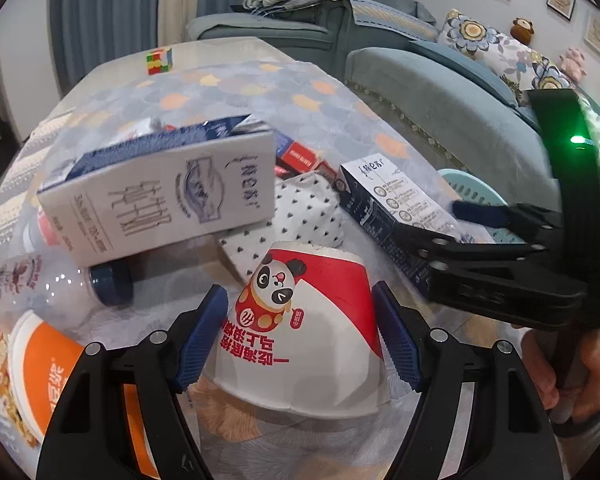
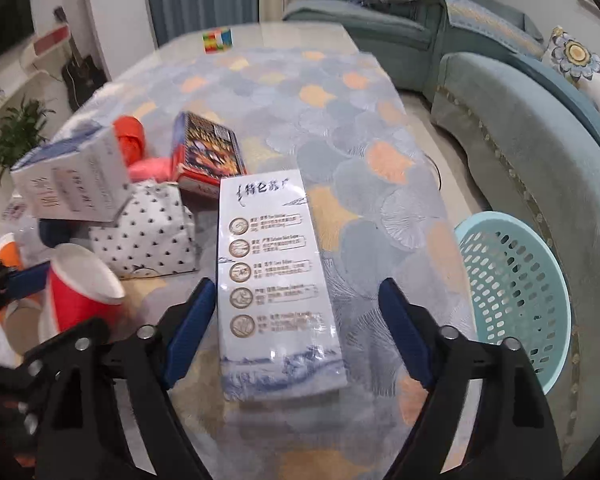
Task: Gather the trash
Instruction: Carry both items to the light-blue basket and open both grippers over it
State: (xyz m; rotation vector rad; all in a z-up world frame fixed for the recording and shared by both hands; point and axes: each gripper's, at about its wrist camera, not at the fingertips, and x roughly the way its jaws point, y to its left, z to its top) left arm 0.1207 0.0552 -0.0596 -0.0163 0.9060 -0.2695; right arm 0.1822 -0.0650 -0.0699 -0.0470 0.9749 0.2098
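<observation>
The left hand-held gripper (image 1: 300, 332) is standing open around a tipped paper cup (image 1: 304, 328) printed with a panda, its blue pads just beside the cup's walls at 9 and 3 o'clock; whether they are touching it cannot be told. The cup is lying on its side on the table (image 1: 332, 104), among a heap of trash. At 11 o'clock from the cup, a white milk carton (image 1: 160, 200) is leaning tilted over a clear plastic bottle (image 1: 60, 284) with a dark cap. An orange cup (image 1: 48, 372) is lying at 8 o'clock, and a dotted paper packet (image 1: 296, 208) is sitting just behind the panda cup.

The right hand-held gripper (image 2: 296, 328) is also standing open, its fingers straddling a long flat carton (image 2: 276, 284) that is lying on the patterned tablecloth; the left pad is just beside the carton's edge, the right pad well apart from it. A red snack box (image 2: 208, 152) is resting at 11 o'clock beyond the carton. A pale blue basket (image 2: 516, 292) is sitting at 3 o'clock, beside the table and against a blue sofa (image 2: 532, 152). A puzzle cube (image 2: 218, 40) is sitting at the table's far end, at 12 o'clock.
</observation>
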